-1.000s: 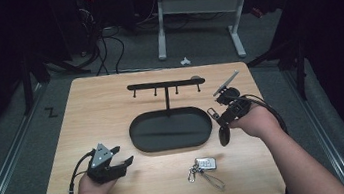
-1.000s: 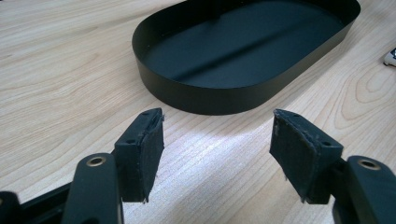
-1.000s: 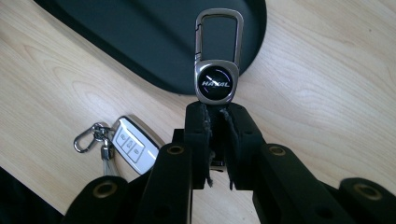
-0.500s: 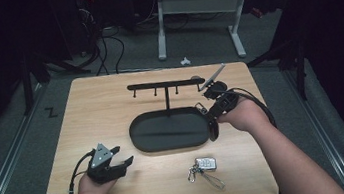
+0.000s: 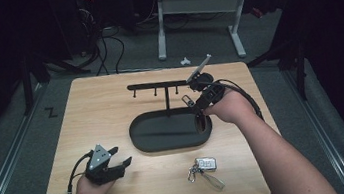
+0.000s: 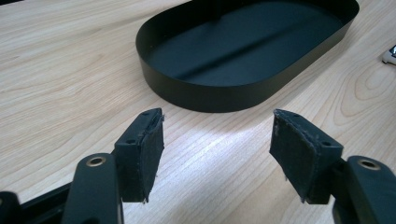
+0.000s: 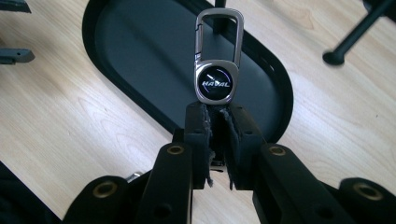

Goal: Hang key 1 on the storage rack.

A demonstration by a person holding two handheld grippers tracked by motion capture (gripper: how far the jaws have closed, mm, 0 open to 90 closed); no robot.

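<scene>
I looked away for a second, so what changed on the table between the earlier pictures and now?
The right gripper, shut on a keychain, moved left and forward toward the hook rack, over the right end of the black tray. The left gripper stayed open at the near left, and the keys on the table lay unmoved.

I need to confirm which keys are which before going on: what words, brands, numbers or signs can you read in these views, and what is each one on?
"HAVAL": on the round dark badge of the metal key clip clamped in the right gripper.
The key fob lying on the table near the black tray has markings on its face, too small to read.
No other text can be made out.
</scene>
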